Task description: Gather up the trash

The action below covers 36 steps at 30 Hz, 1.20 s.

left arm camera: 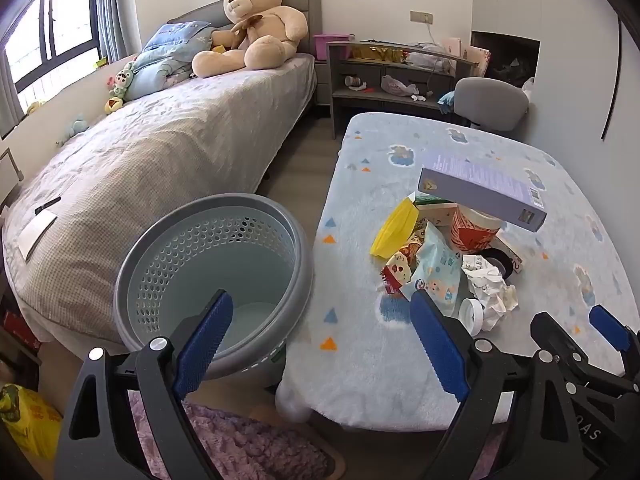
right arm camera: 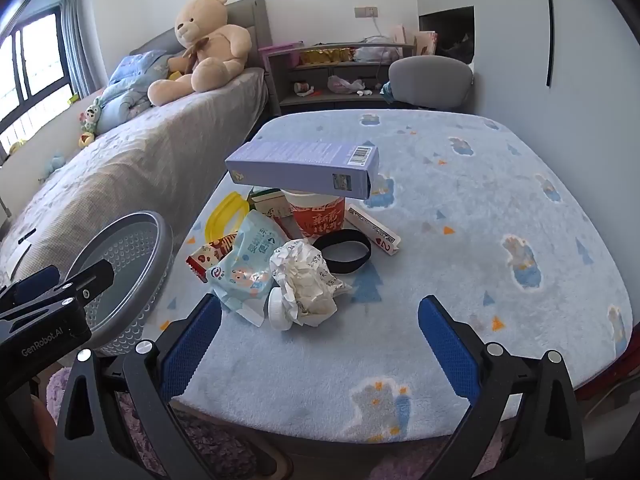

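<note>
A heap of trash lies on the blanket-covered table (right arm camera: 480,240): a purple box (right arm camera: 304,168) resting on a red paper cup (right arm camera: 320,216), a yellow lid (right arm camera: 226,214), a light-blue wipes pack (right arm camera: 244,268), crumpled paper (right arm camera: 306,280), a white cap (right arm camera: 278,308), a black band (right arm camera: 344,254) and a snack wrapper (right arm camera: 208,258). A grey perforated bin (left arm camera: 216,276) stands on the floor left of the table. My left gripper (left arm camera: 320,336) hangs open over the gap between bin and table. My right gripper (right arm camera: 320,336) stands open just short of the crumpled paper, nothing between its fingers.
A bed (left arm camera: 160,152) with a large teddy bear (left arm camera: 256,24) runs along the left. A grey shelf desk (left arm camera: 392,76) and chair (left arm camera: 492,104) stand behind the table. A purple rug (left arm camera: 248,444) lies below, and a yellow bag (left arm camera: 28,420) sits at the bottom left.
</note>
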Motion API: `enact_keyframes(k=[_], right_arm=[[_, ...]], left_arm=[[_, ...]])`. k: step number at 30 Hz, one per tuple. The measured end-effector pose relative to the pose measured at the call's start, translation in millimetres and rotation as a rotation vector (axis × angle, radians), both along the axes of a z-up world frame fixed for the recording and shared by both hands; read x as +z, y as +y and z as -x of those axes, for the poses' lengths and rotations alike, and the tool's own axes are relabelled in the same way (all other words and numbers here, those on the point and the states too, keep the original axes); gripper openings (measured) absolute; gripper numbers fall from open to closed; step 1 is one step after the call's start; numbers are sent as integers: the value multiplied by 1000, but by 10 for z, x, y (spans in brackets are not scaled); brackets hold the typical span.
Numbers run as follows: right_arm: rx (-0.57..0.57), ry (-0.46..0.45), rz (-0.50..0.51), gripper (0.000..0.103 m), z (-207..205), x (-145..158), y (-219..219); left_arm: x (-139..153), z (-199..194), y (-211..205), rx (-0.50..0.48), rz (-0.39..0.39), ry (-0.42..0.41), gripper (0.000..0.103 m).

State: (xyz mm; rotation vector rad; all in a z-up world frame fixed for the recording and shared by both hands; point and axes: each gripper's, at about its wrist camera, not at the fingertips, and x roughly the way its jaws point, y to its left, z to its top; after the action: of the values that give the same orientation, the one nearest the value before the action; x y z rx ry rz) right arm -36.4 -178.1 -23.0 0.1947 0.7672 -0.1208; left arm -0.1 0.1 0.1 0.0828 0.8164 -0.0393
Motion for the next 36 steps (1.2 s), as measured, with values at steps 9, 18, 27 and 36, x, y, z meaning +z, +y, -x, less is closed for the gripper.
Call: enact_keyframes(k=[9, 18, 27, 36], right_arm=[[2, -4, -1, 97, 3, 12, -16], [0, -5, -2, 97, -1, 22, -17], [0, -4, -4, 97, -6, 28, -21], [0, -5, -4, 97, -6, 31, -17]], left_arm=[[0, -1, 3, 1, 9, 5, 86], [-1, -1, 1, 2, 6, 5, 86], [0, 0, -1, 1, 6, 3, 86], [6, -8, 22, 1, 5, 3, 86]])
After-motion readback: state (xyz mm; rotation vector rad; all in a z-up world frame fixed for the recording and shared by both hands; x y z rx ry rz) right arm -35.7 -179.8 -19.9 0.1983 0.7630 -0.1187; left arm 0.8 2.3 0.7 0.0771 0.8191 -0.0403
